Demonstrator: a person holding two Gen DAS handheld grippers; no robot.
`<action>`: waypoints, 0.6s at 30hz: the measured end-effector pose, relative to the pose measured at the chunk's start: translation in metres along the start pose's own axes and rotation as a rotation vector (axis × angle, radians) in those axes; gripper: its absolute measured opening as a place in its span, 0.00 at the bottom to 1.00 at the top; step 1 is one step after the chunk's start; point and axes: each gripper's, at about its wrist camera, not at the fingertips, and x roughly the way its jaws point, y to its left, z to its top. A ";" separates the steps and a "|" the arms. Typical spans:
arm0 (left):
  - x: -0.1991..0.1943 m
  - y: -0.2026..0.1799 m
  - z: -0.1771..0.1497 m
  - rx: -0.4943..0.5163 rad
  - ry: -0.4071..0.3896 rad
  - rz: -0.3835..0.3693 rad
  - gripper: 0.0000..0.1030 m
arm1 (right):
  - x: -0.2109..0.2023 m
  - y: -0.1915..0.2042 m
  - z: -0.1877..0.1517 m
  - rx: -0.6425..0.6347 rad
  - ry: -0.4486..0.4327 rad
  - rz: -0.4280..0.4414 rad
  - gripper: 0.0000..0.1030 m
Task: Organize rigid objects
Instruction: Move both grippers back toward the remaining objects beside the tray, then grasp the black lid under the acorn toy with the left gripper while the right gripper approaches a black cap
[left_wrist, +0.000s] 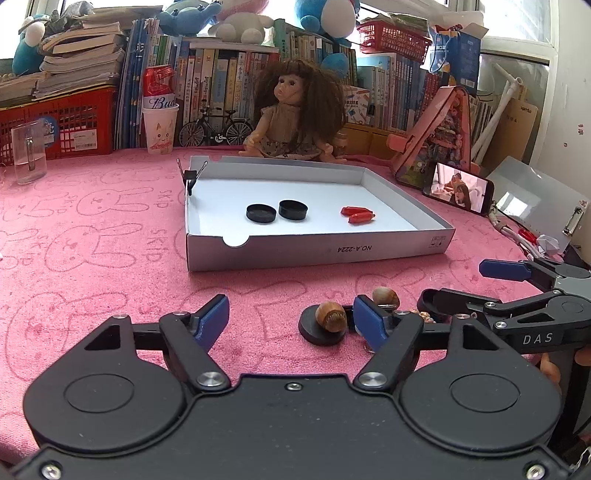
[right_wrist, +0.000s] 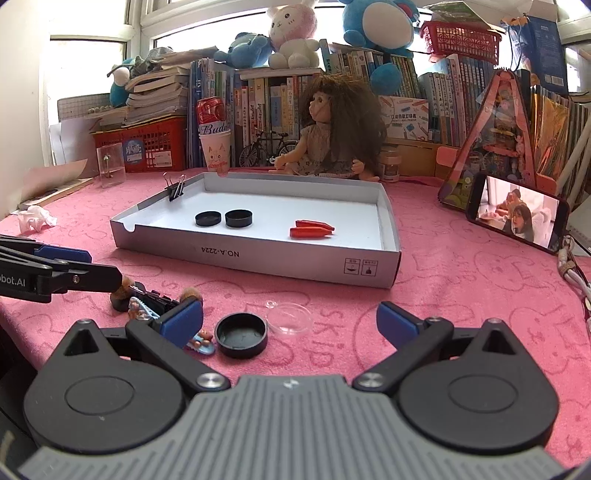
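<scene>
A white box lid tray (left_wrist: 317, 251) (right_wrist: 258, 258) holds two black caps (left_wrist: 277, 211) (right_wrist: 224, 218) and two red capsules (left_wrist: 357, 215) (right_wrist: 312, 229). My left gripper (left_wrist: 291, 317) is open and empty; a black cap (left_wrist: 320, 334) with an acorn (left_wrist: 331, 314) on it lies just inside its right finger. A second acorn (left_wrist: 386, 296) lies behind. My right gripper (right_wrist: 290, 325) is open and empty around a black cap (right_wrist: 242, 334) and a clear lid (right_wrist: 290, 318). It also shows in the left wrist view (left_wrist: 461, 284).
A binder clip (left_wrist: 190, 175) (right_wrist: 174, 188) grips the tray's left wall. A doll (left_wrist: 295, 110), paper cup with a can (left_wrist: 159, 125), glass mug (left_wrist: 27, 153), phone (right_wrist: 517, 218) and books stand behind. Small clips and figurines (right_wrist: 155, 304) lie by the right gripper's left finger.
</scene>
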 end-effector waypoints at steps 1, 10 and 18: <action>-0.001 0.000 -0.001 0.000 0.002 -0.003 0.66 | -0.001 0.000 -0.001 0.002 -0.001 -0.004 1.00; -0.011 -0.011 -0.007 0.031 0.000 -0.045 0.43 | -0.013 0.000 -0.010 0.021 -0.013 0.013 0.81; -0.006 -0.020 -0.005 0.034 -0.014 -0.013 0.28 | -0.011 0.012 -0.013 -0.017 0.017 0.045 0.58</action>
